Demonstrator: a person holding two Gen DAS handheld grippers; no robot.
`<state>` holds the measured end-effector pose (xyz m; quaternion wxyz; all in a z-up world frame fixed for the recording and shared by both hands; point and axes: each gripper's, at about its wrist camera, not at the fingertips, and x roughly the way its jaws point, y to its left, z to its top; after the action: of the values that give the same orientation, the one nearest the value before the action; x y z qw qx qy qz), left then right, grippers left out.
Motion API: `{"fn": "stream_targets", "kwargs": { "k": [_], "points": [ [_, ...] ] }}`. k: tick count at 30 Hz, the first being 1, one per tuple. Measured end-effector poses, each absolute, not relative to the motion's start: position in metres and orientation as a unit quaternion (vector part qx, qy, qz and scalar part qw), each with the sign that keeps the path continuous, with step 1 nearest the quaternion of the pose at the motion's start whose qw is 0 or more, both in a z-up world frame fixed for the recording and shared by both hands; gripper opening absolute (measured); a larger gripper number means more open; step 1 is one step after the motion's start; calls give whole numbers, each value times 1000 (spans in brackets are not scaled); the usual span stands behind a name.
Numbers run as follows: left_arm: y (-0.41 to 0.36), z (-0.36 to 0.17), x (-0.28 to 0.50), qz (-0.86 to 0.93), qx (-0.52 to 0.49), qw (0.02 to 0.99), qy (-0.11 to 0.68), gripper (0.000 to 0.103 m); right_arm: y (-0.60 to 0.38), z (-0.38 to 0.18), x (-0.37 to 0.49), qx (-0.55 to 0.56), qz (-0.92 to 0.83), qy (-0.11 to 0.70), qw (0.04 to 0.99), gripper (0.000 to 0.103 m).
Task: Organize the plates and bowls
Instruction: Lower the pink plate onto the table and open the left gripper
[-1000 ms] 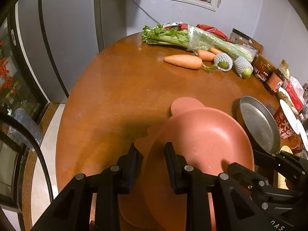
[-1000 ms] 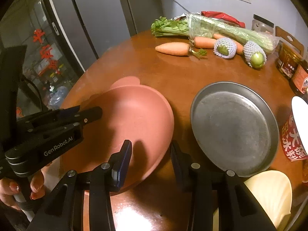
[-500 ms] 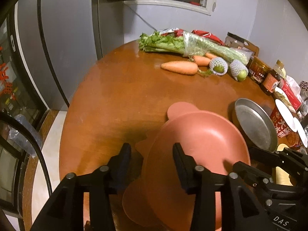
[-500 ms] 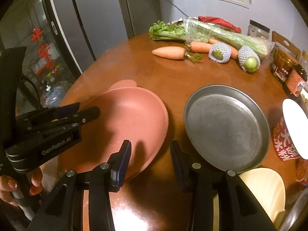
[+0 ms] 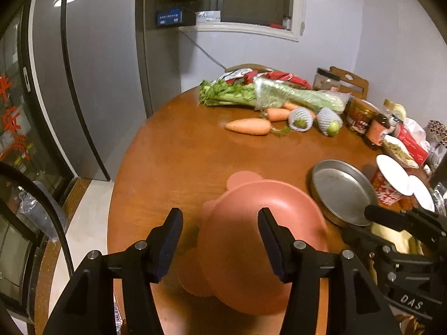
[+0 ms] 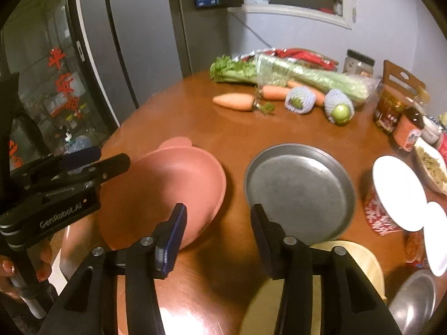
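Pink eared plastic bowl (image 5: pixel 259 240) sat stacked, both left gripper (image 5: pixel 220 240) and right gripper (image 6: pixel 218 231) jaws just opening, empty; round grey metal plate (image 6: pixel 299 189) was still unsorted

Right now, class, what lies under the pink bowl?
The pink bowl sits on a matching pink plate with round ears on the table. The plate's middle is covered by the bowl.

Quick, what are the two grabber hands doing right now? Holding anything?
Left gripper: open, jaws just widened, holding nothing; the pink bowl sits free on the table below.
Right gripper: open, jaws just widened, holding nothing.
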<state>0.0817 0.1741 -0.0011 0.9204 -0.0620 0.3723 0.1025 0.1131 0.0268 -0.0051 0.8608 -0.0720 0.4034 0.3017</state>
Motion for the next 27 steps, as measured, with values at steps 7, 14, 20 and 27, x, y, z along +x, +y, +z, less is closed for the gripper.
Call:
{"fn": "stream_targets", "kwargs": {
  "k": [7, 14, 20, 27],
  "points": [
    [152, 17, 61, 90, -61, 929, 355, 58, 0, 16, 101, -64, 291, 380, 875, 52],
    [123, 28, 49, 81, -46, 933, 348, 59, -24, 30, 86, -63, 287, 364, 884, 53],
    [93, 32, 45, 62, -37, 936, 344, 63, -58, 41, 76, -66, 269, 351, 895, 57],
    [60, 25, 46, 36, -24, 934, 353, 63, -97, 42, 75, -59, 241, 351, 903, 57]
  ]
}}
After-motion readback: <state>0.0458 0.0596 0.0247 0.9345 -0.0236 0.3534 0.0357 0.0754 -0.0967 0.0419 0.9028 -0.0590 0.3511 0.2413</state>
